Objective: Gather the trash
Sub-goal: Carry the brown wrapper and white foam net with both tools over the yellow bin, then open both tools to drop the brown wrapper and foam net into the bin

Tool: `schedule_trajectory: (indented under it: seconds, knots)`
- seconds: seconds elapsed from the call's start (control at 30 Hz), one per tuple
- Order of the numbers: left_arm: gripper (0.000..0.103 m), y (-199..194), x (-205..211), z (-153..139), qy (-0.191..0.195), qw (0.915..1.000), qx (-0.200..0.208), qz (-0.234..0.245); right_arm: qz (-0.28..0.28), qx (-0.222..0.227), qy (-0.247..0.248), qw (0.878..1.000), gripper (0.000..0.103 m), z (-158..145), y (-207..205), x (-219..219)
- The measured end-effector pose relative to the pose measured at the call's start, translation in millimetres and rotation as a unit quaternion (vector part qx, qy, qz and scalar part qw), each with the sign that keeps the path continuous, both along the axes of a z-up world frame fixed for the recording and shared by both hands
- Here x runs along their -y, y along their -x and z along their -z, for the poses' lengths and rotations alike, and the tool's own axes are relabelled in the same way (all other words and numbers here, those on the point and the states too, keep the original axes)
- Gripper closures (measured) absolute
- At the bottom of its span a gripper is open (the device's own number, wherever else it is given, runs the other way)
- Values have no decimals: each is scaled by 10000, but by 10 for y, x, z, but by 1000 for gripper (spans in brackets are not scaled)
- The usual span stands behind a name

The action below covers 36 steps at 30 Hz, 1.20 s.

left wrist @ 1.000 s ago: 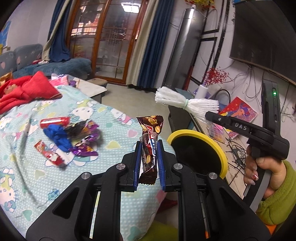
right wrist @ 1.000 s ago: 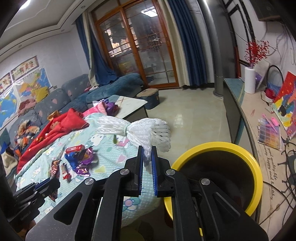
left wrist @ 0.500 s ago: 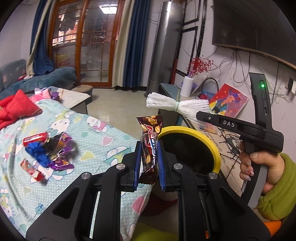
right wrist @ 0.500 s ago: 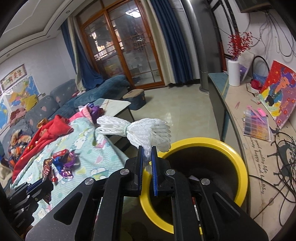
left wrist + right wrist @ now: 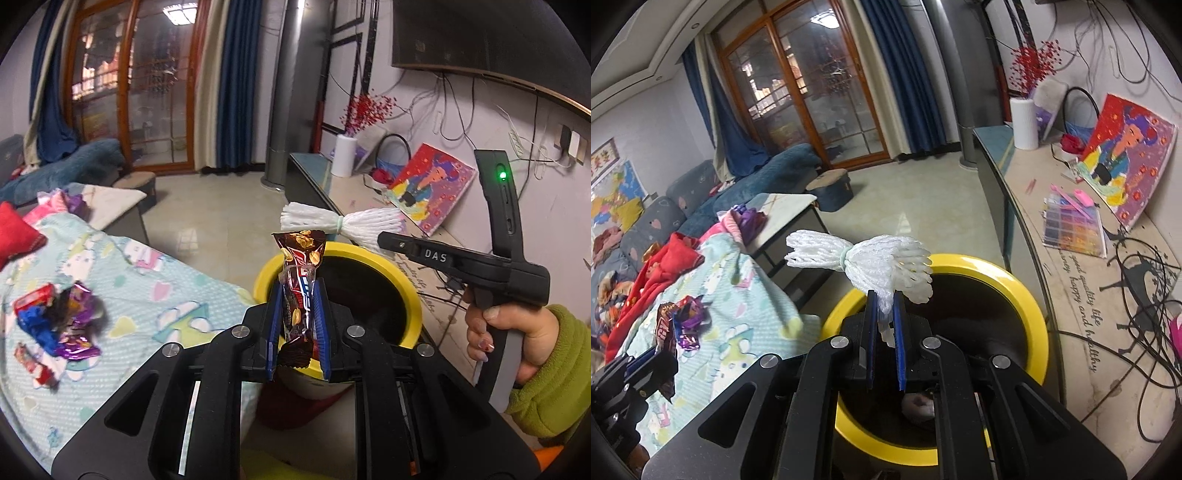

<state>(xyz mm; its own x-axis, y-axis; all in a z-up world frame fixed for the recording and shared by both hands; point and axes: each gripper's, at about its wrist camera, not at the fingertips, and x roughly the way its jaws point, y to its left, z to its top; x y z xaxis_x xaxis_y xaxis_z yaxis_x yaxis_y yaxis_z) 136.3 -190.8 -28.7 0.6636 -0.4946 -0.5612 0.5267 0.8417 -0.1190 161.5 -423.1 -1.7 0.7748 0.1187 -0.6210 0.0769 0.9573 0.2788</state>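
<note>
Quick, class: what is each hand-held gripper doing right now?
Left hand-held gripper: shut on the brown snack wrapper.
Right hand-held gripper: shut on the white foam net.

The snack wrapper (image 5: 300,295) was glossy plastic film. The foam net (image 5: 882,258) looked soft, white and matt. The bin (image 5: 1027,310) had a smooth, shiny yellow plastic rim. The blanket (image 5: 155,288) was matt printed cloth, and the floor (image 5: 923,206) was polished tile.
</note>
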Motion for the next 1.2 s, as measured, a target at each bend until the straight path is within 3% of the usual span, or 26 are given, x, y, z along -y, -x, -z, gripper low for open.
schedule_trajectory:
  seconds: [0.43,0.8,0.9,0.97,1.1,1.2]
  knots:
    - [91,-205,442,205,-225,9981,-330,462,255,-455,-76,9986,94,347,-23,330]
    - [91,-458,713,303,-261,9965,-574,552,395,-597,-144,9973,94,486,-22,494]
    - [80,-534,737,310,-256,9966,-590,511,420,-608,-186,9971,91,499,-23,526]
    - [59,-565,726,303,-287,9975,-495,411,413,-618,-213,9970,79,508,-25,537]
    - [40,-531,647,285,-406,9984,-301,253,445,-613,-198,9969,72,513,-20,529]
    - [30,-520,532,257,-282,9989,-356,98,445,-589,-205,9971,68,498,-14,505]
